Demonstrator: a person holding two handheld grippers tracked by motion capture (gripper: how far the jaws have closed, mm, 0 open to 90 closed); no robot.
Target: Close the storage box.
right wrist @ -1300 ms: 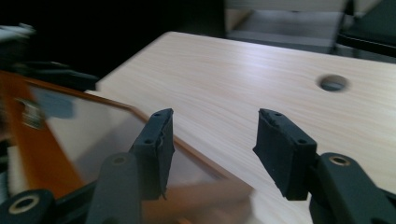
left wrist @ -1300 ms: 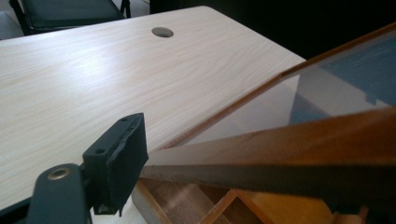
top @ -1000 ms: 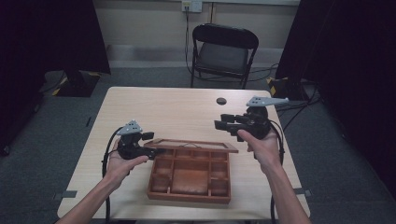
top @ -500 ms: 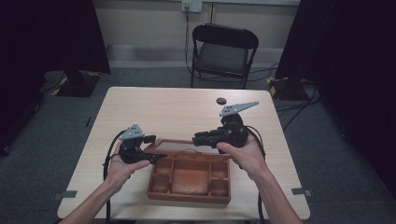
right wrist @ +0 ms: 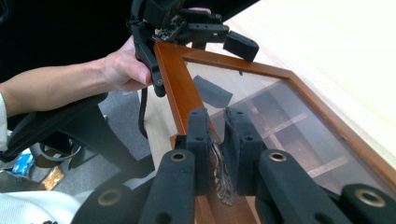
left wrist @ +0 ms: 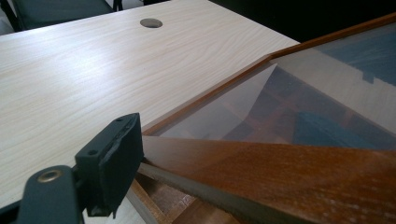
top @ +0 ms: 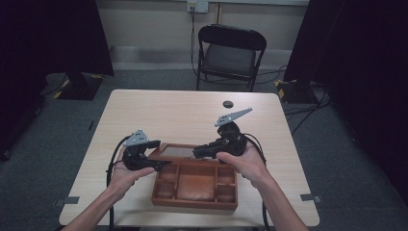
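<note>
At the near edge of the table (top: 144, 110), at about six o'clock, sits a wooden box (top: 195, 185) with open compartments, its long side facing the person. Its glass-paned lid (top: 180, 151) is raised at the far side of the box, hinged up and tilted.

The left gripper (top: 159, 165) is at about nine o'clock from the box, held in the left hand (top: 124, 177). Its jaws are clamped on the wooden frame of the lid near the corner: in the left gripper view one black pad (left wrist: 112, 163) presses against the frame edge, with the glass pane slanting away behind it. In the right gripper view this same gripper (right wrist: 196, 32) grips the far corner of the frame.

The right gripper (top: 197, 153) is at about twelve o'clock from the box, held in the right hand (top: 243, 163) and pointing left along the lid's top edge. Its jaws have just been closing, and in the right gripper view the two pads (right wrist: 201, 140) now stand nearly together over a small ornate metal clasp (right wrist: 222, 175) on the lid frame, which sits between them; they look pressed on it.

Farther off, at about one o'clock on the tabletop, is a small round dark cable hole (top: 227, 103). Beyond the table stands a black folding chair (top: 230, 55) against the wall.
</note>
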